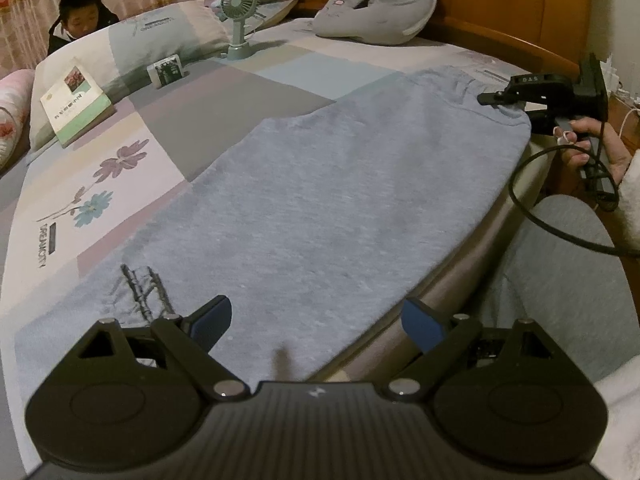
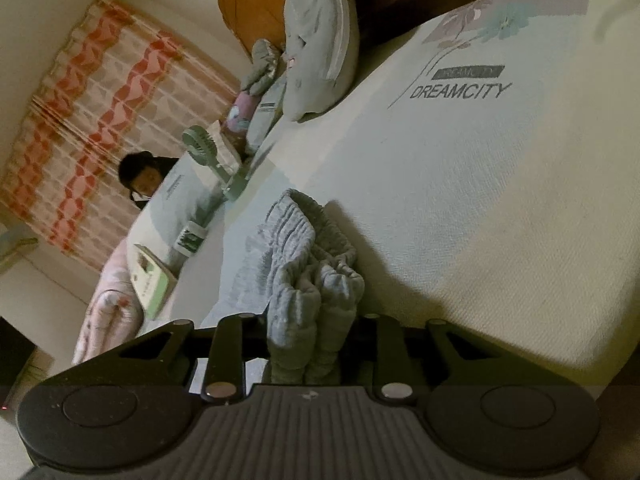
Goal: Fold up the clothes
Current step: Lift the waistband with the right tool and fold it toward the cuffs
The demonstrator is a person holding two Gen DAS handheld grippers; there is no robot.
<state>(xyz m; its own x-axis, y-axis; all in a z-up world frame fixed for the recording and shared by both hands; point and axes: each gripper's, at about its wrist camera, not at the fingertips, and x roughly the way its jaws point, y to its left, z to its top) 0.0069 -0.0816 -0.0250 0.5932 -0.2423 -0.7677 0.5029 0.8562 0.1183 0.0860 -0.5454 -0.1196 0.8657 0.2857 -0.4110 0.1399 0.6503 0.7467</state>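
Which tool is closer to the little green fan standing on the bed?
Left, probably. The left tool hangs open over the grey-blue fleece garment's near end, across the bed from the small green fan; the right tool grips the garment's gathered end, seemingly farther.

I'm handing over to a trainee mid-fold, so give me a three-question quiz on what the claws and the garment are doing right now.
1. True or false: the left claw is shut on the grey garment.
2. Which part of the garment does the right claw hold: A) the bunched elastic end, B) the end with the dark print, C) nothing?
3. Fill in: the small green fan stands on the ____.

Key:
1. False; its jaws stand wide open above the cloth.
2. A.
3. Bed.
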